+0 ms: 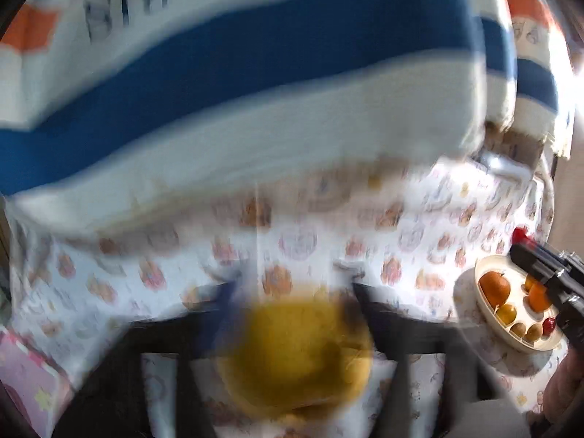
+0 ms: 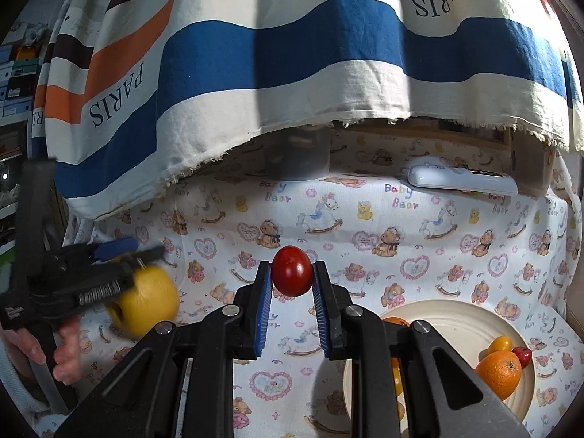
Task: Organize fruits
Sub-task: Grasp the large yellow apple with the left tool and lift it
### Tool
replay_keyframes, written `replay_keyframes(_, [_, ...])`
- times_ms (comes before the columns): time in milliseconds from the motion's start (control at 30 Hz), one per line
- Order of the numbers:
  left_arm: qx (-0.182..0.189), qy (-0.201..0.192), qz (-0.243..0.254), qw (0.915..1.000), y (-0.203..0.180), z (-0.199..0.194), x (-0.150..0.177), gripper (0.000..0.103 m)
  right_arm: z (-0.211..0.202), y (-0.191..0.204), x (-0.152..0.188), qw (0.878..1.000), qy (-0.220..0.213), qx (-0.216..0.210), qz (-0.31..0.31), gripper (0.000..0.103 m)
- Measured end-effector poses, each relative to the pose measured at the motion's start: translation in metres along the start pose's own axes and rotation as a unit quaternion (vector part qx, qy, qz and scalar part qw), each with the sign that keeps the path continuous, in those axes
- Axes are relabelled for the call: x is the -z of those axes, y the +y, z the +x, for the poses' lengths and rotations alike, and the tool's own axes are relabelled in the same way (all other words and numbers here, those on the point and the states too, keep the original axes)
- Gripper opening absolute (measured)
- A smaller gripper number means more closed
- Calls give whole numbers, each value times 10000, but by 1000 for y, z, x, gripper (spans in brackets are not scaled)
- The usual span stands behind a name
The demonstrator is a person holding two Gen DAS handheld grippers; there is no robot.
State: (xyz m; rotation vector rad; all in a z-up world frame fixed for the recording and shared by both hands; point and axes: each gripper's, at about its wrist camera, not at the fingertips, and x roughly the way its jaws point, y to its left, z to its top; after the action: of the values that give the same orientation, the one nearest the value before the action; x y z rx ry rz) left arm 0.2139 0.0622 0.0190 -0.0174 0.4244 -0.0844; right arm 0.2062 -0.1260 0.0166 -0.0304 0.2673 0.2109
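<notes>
My left gripper (image 1: 292, 284) is shut on a big yellow fruit (image 1: 295, 350); the left wrist view is blurred by motion. In the right wrist view the same yellow fruit (image 2: 146, 303) hangs at the far left in the left gripper (image 2: 142, 266), held by a person's hand (image 2: 62, 357). My right gripper (image 2: 292, 277) is shut on a small red fruit (image 2: 292, 271), pinched between its blue pads above the cloth. A cream plate (image 2: 449, 323) at the lower right holds an orange (image 2: 498, 372) and small yellow and red fruits. In the left wrist view that plate (image 1: 471, 303) sits far right.
A baby-bear print cloth (image 2: 328, 226) covers the table. A striped blue, orange and white cloth (image 2: 277, 54) hangs behind. A white remote-like device (image 2: 461, 180) and a dark container (image 2: 297, 157) lie at the back. A pink box (image 1: 25, 383) sits at the lower left.
</notes>
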Motion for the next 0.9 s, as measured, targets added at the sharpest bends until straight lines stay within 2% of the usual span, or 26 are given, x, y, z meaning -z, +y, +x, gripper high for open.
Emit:
replay_keyframes(33, [16,-15,21,10000,-1,-6,-6,11,1,0,0,10000,16,7,-9,23])
replay_keyframes(100, [332,204,-196,9990,6,-9,-11,15,2,1,0,10000,55,-4,-19,23])
replay_keyframes(133, [209,204,-205,9994,6,-9,-11,16,2,0,1,10000,72,-7,-15,23])
replay_keyframes(167, [10,177,-93,9998,6,-12,-10,30,3,0,1,10000,81,-10,-14,23])
replay_keyframes(200, [-54,211,42,9998,4,-4,-8,58,3,1,1,10000,90,-15,-20,23])
replay_keyframes(233, [-46,322,143,9994,2,-1,-6,68,3,1,1,9999,99,-19,-35,23])
replay_keyframes(267, [-36,433,196,9989,0,0,-5,74,3,1,1,9999,100,-15,-40,23])
replay_keyframes(367, [54,779,247,9966,-11,5,-6,74,4,0,1,9999,130,-25,-35,23])
replay_keyframes(433, [210,855,137,9960,-13,-3,-6,77,3,-1,0,9999,127,-29,-12,23])
replay_keyframes(567, [111,846,267,9960,-20,-23,3,81,-5,-2,-9,10000,51,-59,60,23])
replay_keyframes(800, [25,1314,135,9912,-14,-30,30,93,-39,-4,-13,9999,69,-75,-85,23])
replay_keyframes(900, [140,1562,-59,9876,-8,-24,39,93,-59,-12,-9,9999,74,-41,-147,23])
